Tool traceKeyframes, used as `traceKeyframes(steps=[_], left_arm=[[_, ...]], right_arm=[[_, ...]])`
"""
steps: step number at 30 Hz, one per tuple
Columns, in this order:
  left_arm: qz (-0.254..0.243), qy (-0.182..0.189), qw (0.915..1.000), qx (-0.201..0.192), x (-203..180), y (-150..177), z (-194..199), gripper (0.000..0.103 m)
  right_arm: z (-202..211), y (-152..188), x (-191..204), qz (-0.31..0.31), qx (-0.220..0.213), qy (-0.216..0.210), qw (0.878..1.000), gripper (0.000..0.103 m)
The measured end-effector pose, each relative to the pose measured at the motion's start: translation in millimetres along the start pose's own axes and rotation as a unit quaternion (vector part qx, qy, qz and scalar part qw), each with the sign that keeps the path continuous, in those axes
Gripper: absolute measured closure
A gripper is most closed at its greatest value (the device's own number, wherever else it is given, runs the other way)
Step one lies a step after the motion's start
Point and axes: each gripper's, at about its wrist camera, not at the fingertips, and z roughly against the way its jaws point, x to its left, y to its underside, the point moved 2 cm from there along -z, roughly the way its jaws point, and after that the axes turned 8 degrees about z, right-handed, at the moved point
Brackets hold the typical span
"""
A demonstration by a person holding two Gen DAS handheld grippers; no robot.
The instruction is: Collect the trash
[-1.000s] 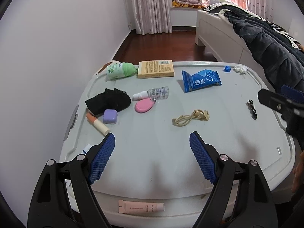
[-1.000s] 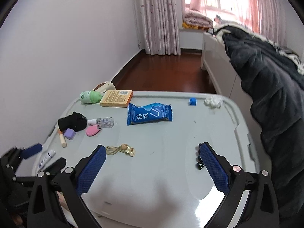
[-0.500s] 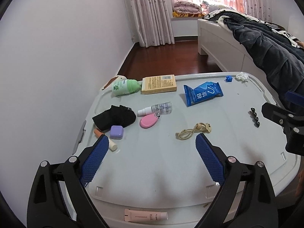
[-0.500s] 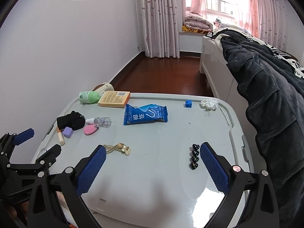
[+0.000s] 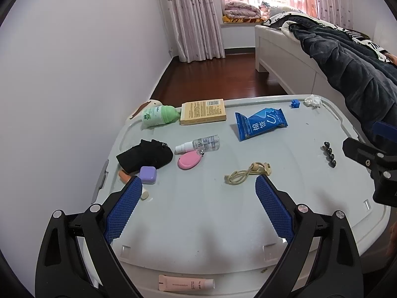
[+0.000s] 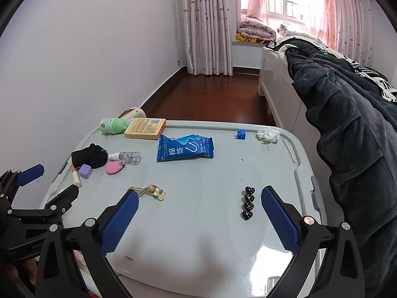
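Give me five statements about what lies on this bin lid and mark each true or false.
1. The blue packet lies flat on the lid. True.
2. The crumpled tissue sits right beside the green bottle. False: they lie at opposite far corners.
3. The left gripper holds the hair tie. False: its jaws stand open and empty, and the tie lies on the lid.
4. The black heart clip lies just inside the right gripper's right-hand finger. True.
5. The yellow box stands upright. False: it lies flat.
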Motion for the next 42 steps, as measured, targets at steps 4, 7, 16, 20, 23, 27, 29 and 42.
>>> traceKeyframes(steps=[4, 7, 16, 20, 23, 27, 29, 42], left_arm=[[-0.016, -0.018, 0.9997, -0.002, -4, 3, -3, 0.013], [-0.019, -0.021, 0.9996, -0.001, -5, 3, -4, 0.013], [-0.011, 0.001, 0.9999, 0.005, -6, 3, -6, 0.013], [0.000, -0.002, 0.9999, -0.012, -4, 0, -2, 0.013], [0.002, -0.007, 0.9995, -0.030, -4, -2, 3, 0.013], [-0.003, -0.012, 0.9987, -0.049, -6, -4, 9, 0.013], [0.000, -0.018, 0.9982, -0.058, -5, -5, 12, 0.013], [0.023, 0.040, 0.9977, -0.049, -4, -6, 16, 0.010]], right_arm=[[-1, 1, -1, -0.001, 0.002, 0.001, 1.000, 0.005], [-1, 1, -2, -0.003, 0.002, 0.003, 1.000, 0.005], [1, 3, -10, -0.016, 0.002, 0.001, 1.000, 0.005], [1, 3, -10, -0.016, 0.002, 0.001, 1.000, 0.005], [2, 4, -10, -0.014, 0.000, 0.003, 1.000, 0.005], [2, 4, -11, -0.014, 0.000, 0.003, 1.000, 0.005], [2, 4, -11, -0.015, 0.001, 0.002, 1.000, 0.005], [1, 5, -6, -0.002, 0.004, 0.005, 1.000, 0.005]])
